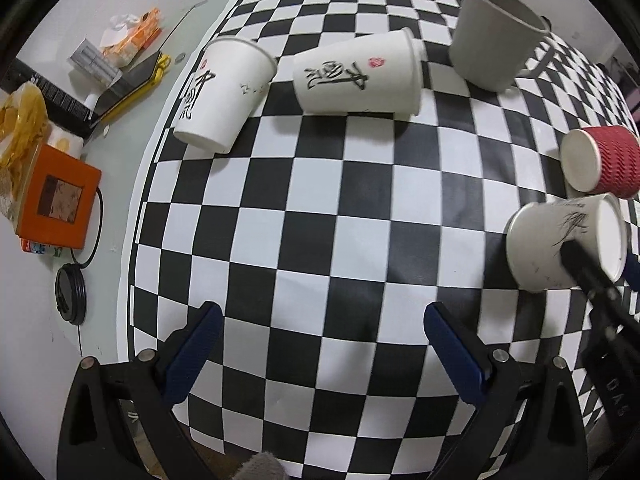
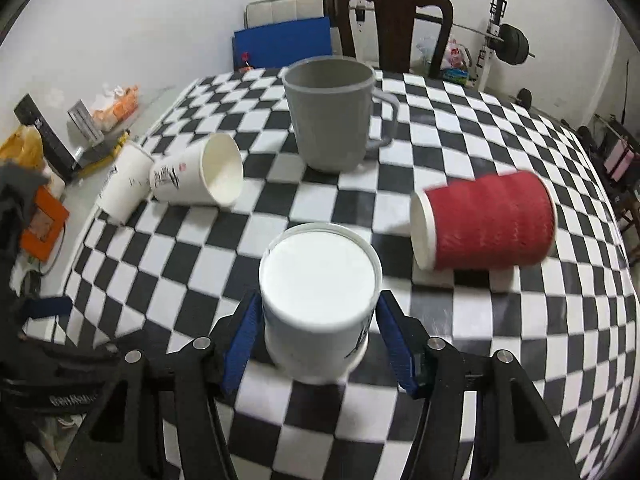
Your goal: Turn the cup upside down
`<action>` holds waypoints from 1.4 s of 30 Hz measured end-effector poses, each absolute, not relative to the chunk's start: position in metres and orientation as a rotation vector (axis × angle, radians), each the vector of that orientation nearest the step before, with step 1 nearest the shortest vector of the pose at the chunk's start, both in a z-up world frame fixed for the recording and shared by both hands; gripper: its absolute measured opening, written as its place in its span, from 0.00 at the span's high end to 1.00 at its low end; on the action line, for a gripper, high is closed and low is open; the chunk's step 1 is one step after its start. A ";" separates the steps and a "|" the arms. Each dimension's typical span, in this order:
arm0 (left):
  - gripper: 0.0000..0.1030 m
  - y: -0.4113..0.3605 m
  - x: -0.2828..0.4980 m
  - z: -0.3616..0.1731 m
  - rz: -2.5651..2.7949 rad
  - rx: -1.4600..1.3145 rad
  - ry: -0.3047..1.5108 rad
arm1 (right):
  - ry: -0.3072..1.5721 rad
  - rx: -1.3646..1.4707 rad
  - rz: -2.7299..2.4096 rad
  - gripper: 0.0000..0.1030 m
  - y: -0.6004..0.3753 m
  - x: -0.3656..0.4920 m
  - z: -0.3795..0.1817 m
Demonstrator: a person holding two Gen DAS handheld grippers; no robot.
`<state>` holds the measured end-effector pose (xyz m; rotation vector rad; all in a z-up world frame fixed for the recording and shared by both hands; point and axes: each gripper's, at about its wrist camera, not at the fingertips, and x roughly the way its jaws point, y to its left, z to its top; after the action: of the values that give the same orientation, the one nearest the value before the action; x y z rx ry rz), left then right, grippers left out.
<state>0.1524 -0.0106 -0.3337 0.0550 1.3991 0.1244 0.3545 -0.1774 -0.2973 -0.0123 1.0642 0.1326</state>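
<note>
- My right gripper [image 2: 318, 334] has a white paper cup [image 2: 318, 300] between its blue pads [image 2: 242, 338]. Both pads sit against the cup's sides, clamped on it.
- That cup is upside down: the flat white base faces up toward the right wrist camera and the wider rim is at the bottom. It sits over the checkered cloth [image 2: 520, 360] near the front edge. I cannot tell whether the rim is touching the cloth or just above it.
- From the left wrist view the same white paper cup [image 1: 560, 244] appears at far right, with a dark finger of the right gripper [image 1: 580, 268] across its side.
- My left gripper [image 1: 320, 344] is released, jaws spread wide, nothing between them. It hangs over bare checkered cloth [image 1: 320, 220], well apart from every cup.
- Red ribbed cup [image 2: 486, 226] lies on its side just right of the held cup, mouth pointing left. In the left view the red ribbed cup [image 1: 600, 166] lies just beyond the held one.
- Grey mug [image 2: 332, 114] stands upright behind, mouth up, handle on its right; also seen as grey mug [image 1: 494, 36] at the top right of the left view.
- Two more white cups with black calligraphy at the left: the lying cup [image 2: 198, 174] is on its side, mouth facing right; the leaning cup [image 2: 122, 180] is tilted just beside it at the cloth's edge. In the left view, lying cup [image 1: 356, 74] and leaning cup [image 1: 224, 94].
- Orange box [image 1: 56, 204] and a black lid [image 1: 70, 298] lie on the bare table, left of the cloth.
- A dark wooden chair [image 2: 394, 20] stands behind the table.
</note>
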 end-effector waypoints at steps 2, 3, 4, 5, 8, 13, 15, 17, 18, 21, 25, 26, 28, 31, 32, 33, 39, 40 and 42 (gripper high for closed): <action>0.00 -0.014 0.149 -0.327 0.115 0.052 1.386 | 1.094 0.001 0.120 0.40 -0.183 0.348 -0.299; 0.00 -0.016 0.148 -0.324 0.110 0.051 1.381 | 1.108 0.009 0.111 0.35 -0.185 0.345 -0.299; 0.00 -0.018 0.146 -0.320 0.107 0.053 1.377 | 1.120 0.014 0.102 0.26 -0.189 0.342 -0.297; 0.00 -0.020 0.144 -0.315 0.101 0.053 1.368 | 1.131 0.018 0.091 0.23 -0.192 0.339 -0.295; 0.00 -0.025 0.136 -0.296 0.083 0.057 1.343 | 1.146 0.013 0.057 0.11 -0.198 0.325 -0.282; 0.00 -0.034 0.122 -0.246 0.039 0.041 1.290 | 1.194 0.004 -0.031 0.02 -0.216 0.294 -0.249; 0.00 -0.037 0.116 -0.220 0.022 0.027 1.266 | 1.194 0.003 -0.059 0.02 -0.222 0.282 -0.227; 0.00 -0.039 0.111 -0.196 0.007 0.018 1.239 | 1.191 -0.004 -0.081 0.02 -0.227 0.269 -0.202; 0.00 -0.040 0.108 -0.185 -0.004 0.014 1.227 | 1.188 -0.001 -0.089 0.02 -0.229 0.264 -0.190; 0.00 -0.043 0.101 -0.148 -0.020 0.006 1.196 | 1.169 -0.001 -0.100 0.02 -0.232 0.248 -0.154; 0.00 -0.046 0.093 -0.109 -0.010 0.034 1.165 | 1.154 -0.001 -0.139 0.02 -0.236 0.229 -0.102; 0.00 -0.047 0.090 -0.101 -0.011 0.036 1.158 | 1.158 -0.005 -0.148 0.02 -0.237 0.226 -0.092; 0.00 -0.048 0.085 -0.084 -0.016 0.036 1.147 | 1.163 0.000 -0.156 0.02 -0.238 0.220 -0.076; 0.00 -0.048 0.079 -0.064 -0.024 0.030 1.132 | 1.169 0.003 -0.162 0.02 -0.239 0.212 -0.052; 0.00 -0.047 0.078 -0.059 -0.026 0.025 1.130 | 1.172 0.009 -0.163 0.02 -0.240 0.209 -0.044; 0.00 -0.047 0.076 -0.055 -0.029 0.022 1.127 | 1.170 0.013 -0.161 0.02 -0.240 0.207 -0.037; 0.00 -0.044 0.067 -0.039 -0.007 0.014 1.116 | 1.158 0.023 -0.153 0.02 -0.241 0.195 -0.006; 0.00 -0.044 0.066 -0.038 -0.005 0.015 1.117 | 1.155 0.024 -0.156 0.02 -0.241 0.193 -0.002; 0.00 -0.043 0.064 -0.036 -0.004 0.016 1.121 | 1.152 0.031 -0.154 0.02 -0.241 0.190 0.005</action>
<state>0.0637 -0.0427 -0.0364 0.0157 1.1208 -0.0036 0.1897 -0.2408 0.0052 0.0307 1.1520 -0.1536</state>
